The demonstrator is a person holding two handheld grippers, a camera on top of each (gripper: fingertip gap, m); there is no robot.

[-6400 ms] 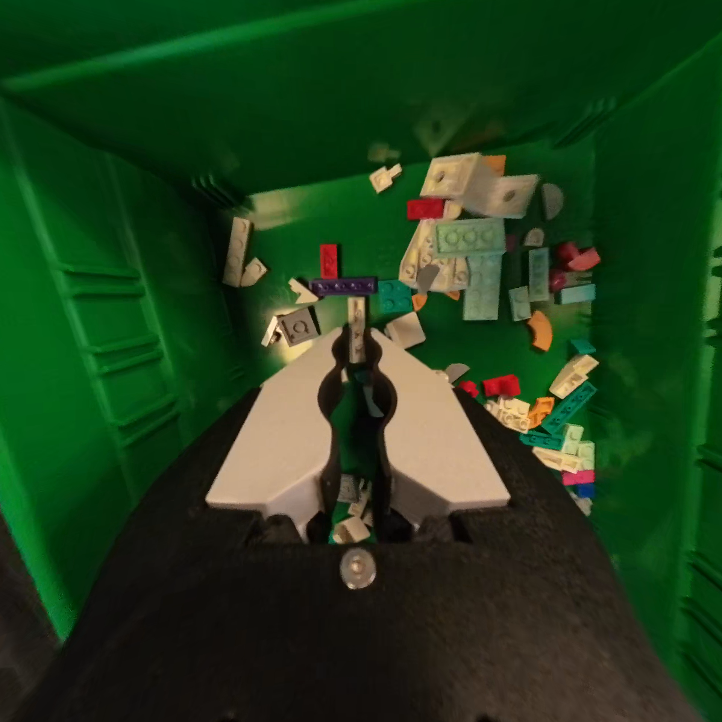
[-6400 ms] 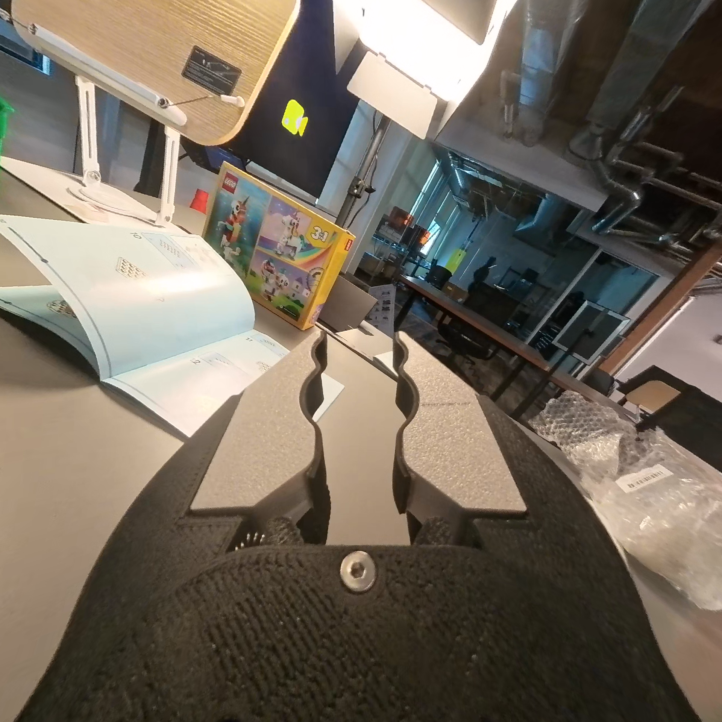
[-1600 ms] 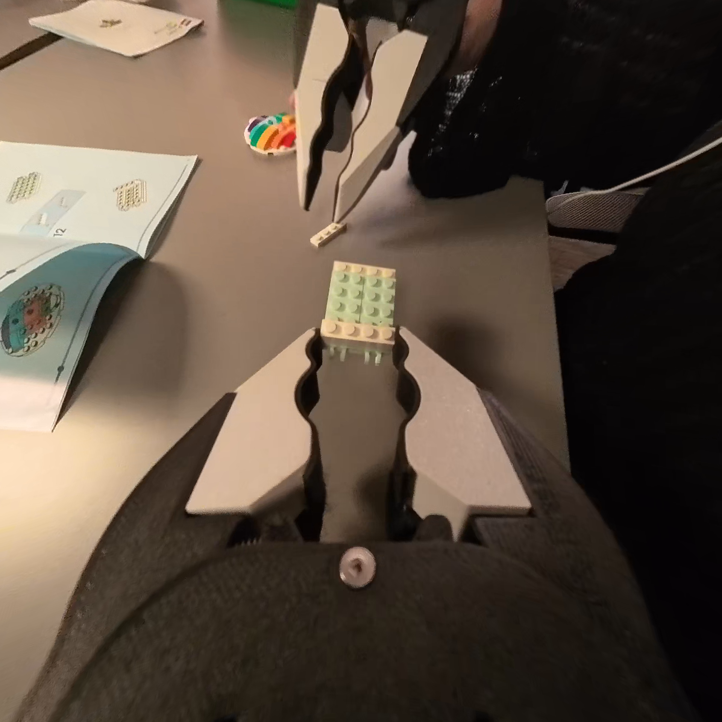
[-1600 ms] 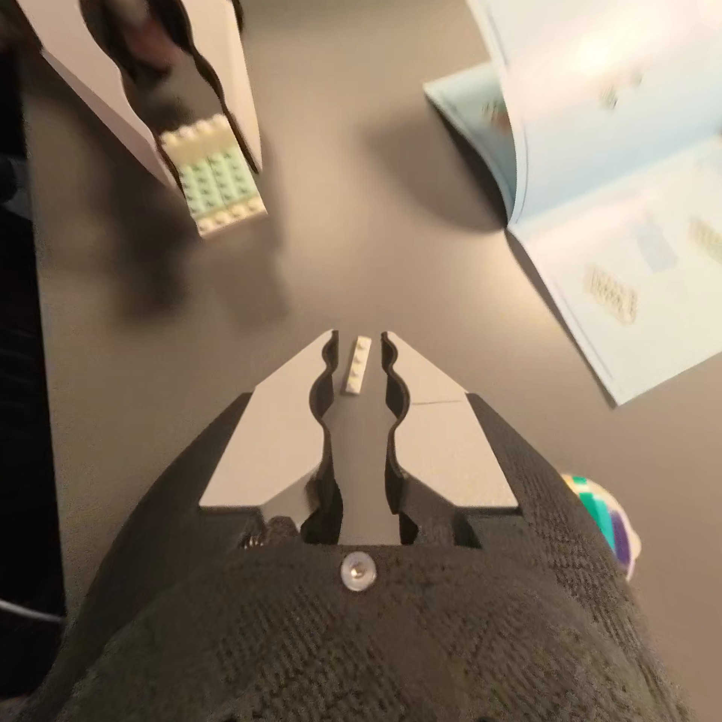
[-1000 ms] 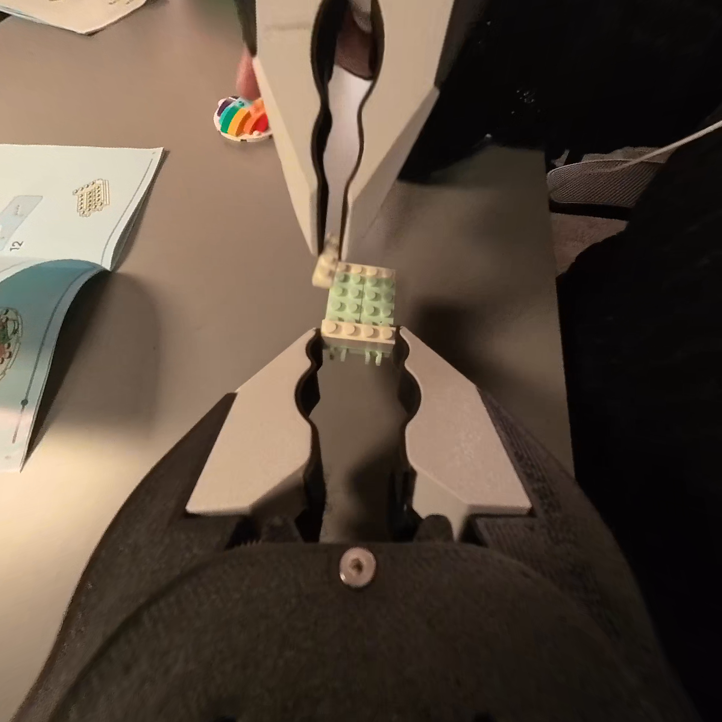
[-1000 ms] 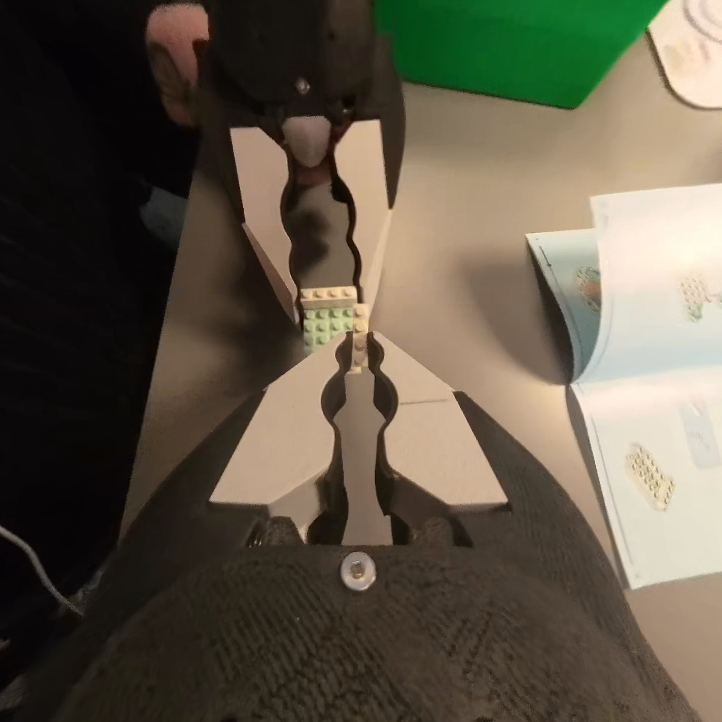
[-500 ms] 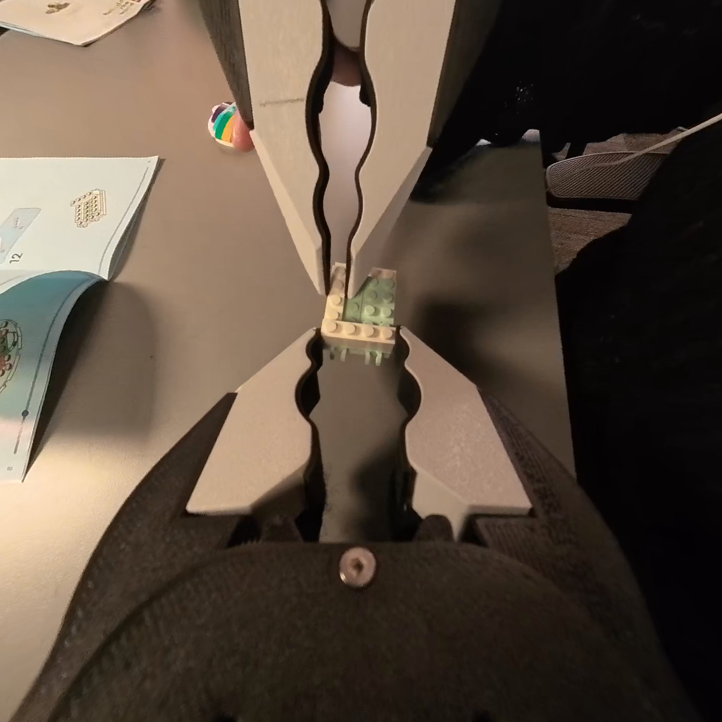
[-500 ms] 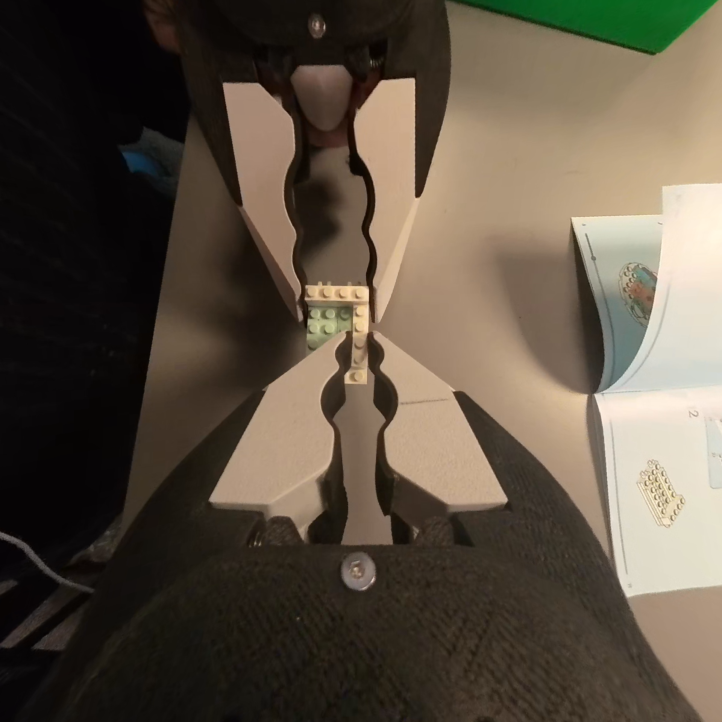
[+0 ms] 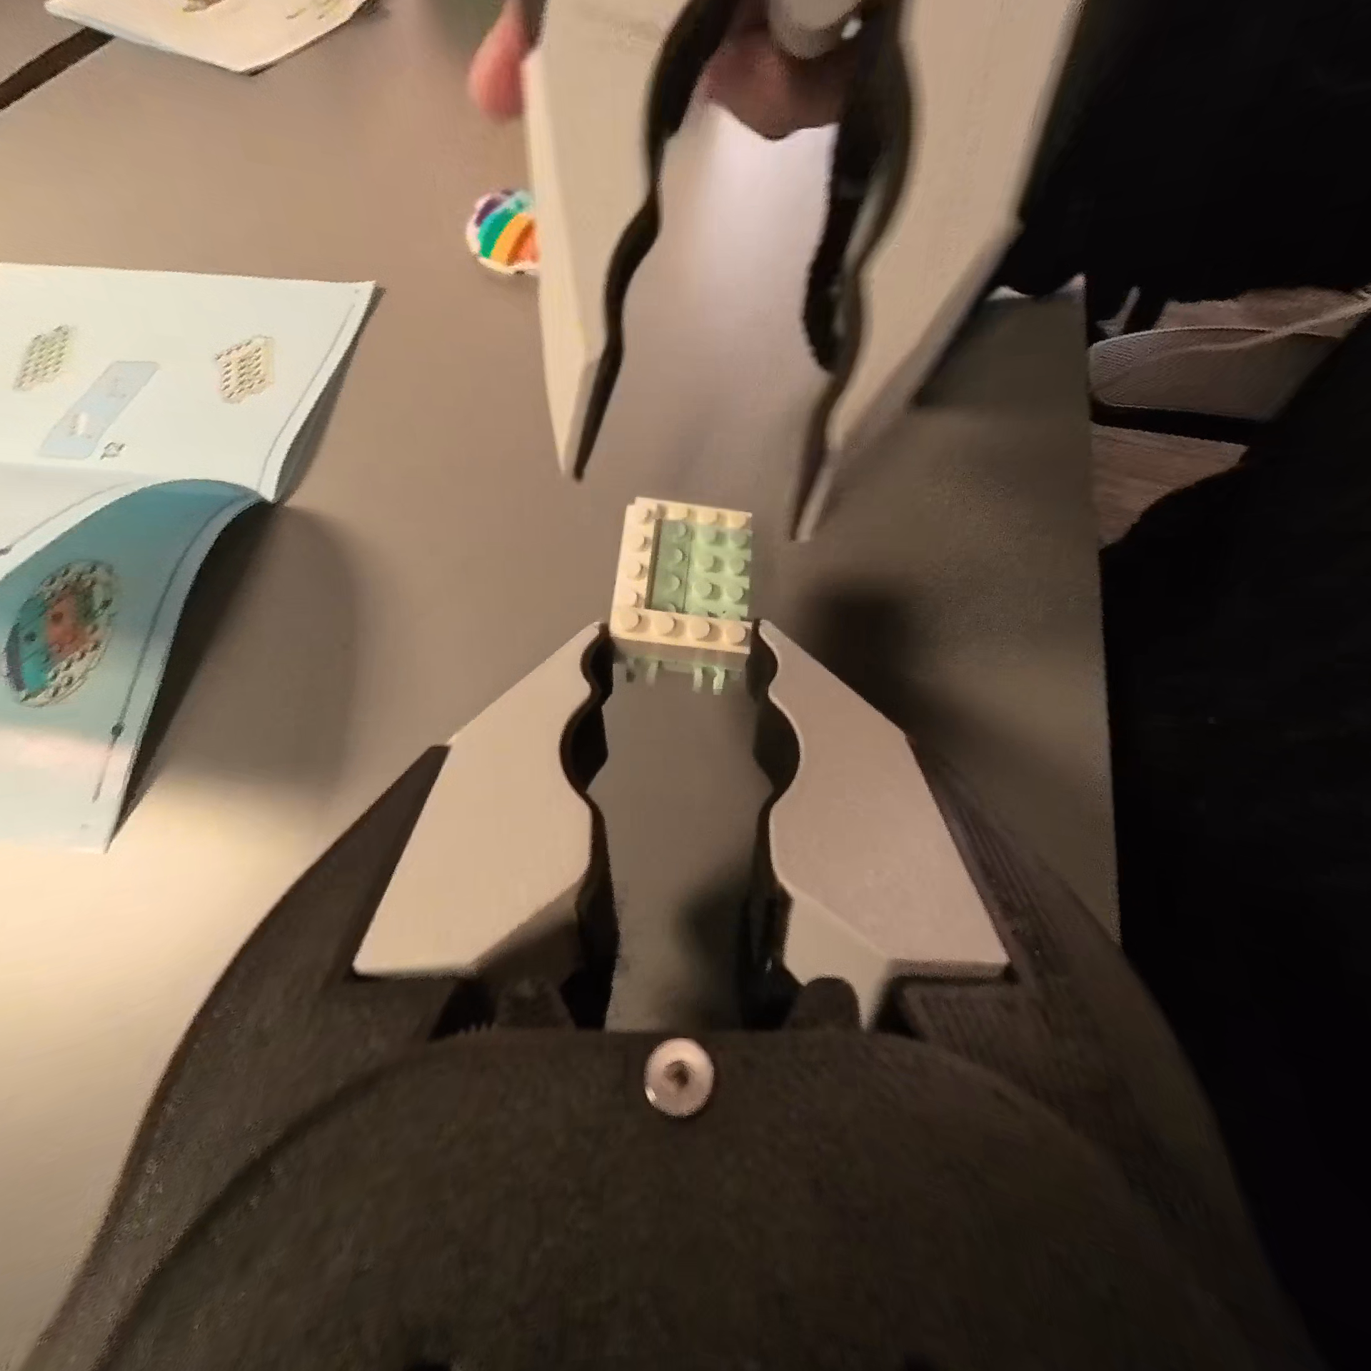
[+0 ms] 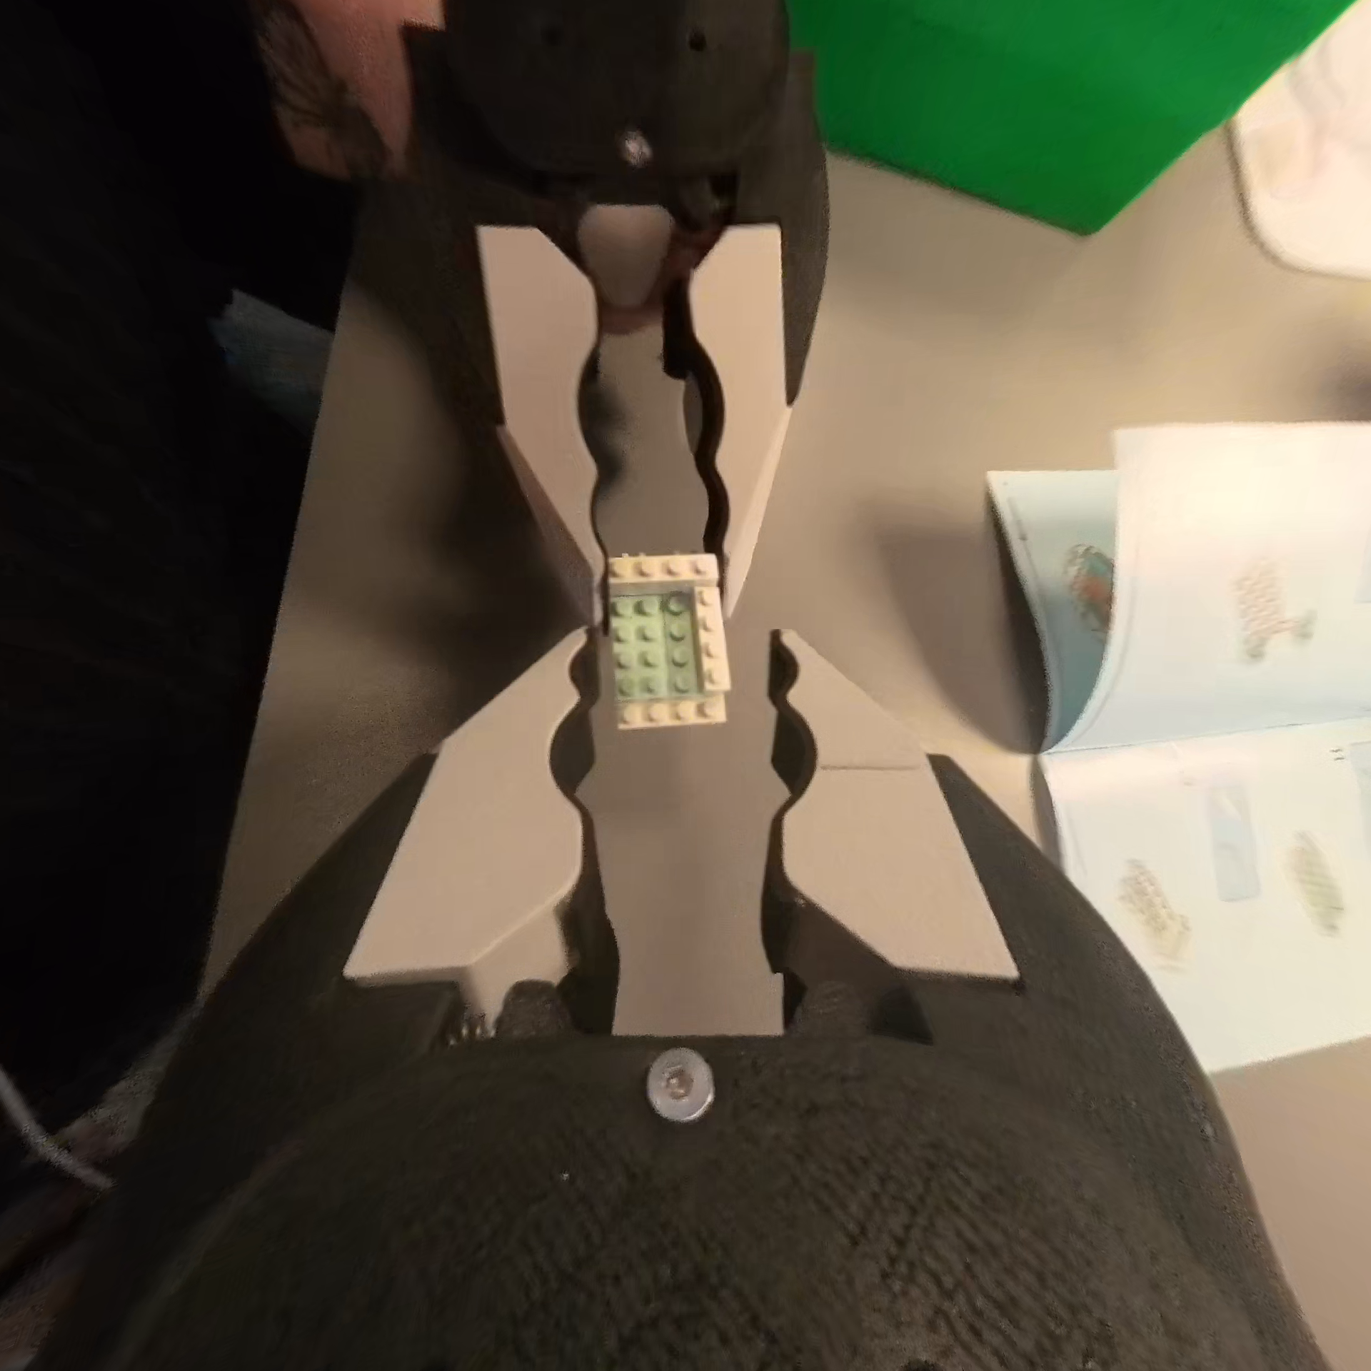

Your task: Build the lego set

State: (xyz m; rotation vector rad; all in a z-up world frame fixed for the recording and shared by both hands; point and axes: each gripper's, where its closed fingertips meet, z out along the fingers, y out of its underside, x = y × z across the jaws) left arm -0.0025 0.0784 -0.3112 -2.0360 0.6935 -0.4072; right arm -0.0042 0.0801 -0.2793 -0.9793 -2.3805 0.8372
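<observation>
The left gripper (image 9: 679, 634) pinches the near end of a small lego assembly (image 9: 686, 575), its two fingertips pressed against the sides of the cream strip that runs across that end. The assembly is a pale green studded plate framed by cream strips along its near end, its far end and its left side as the left wrist view shows it; the right side of the green plate is bare. It is held just above the grey worktop (image 9: 415, 460), and its dark shadow falls to the right. The right gripper (image 9: 686, 493) faces it from the far side with its fingers spread wide and holding nothing; its tips hang just past the far end of the assembly, one to each side, and do not touch it. In the right wrist view the same assembly (image 10: 668, 642) sits between the right gripper's open fingertips (image 10: 586, 645), closer to the left one. An open instruction booklet (image 9: 141, 415) lies on the worktop to the left, a small rainbow-coloured round piece (image 9: 504, 234) lies farther off, and a green bin (image 10: 1039, 96) stands at the far edge of the right wrist view.
</observation>
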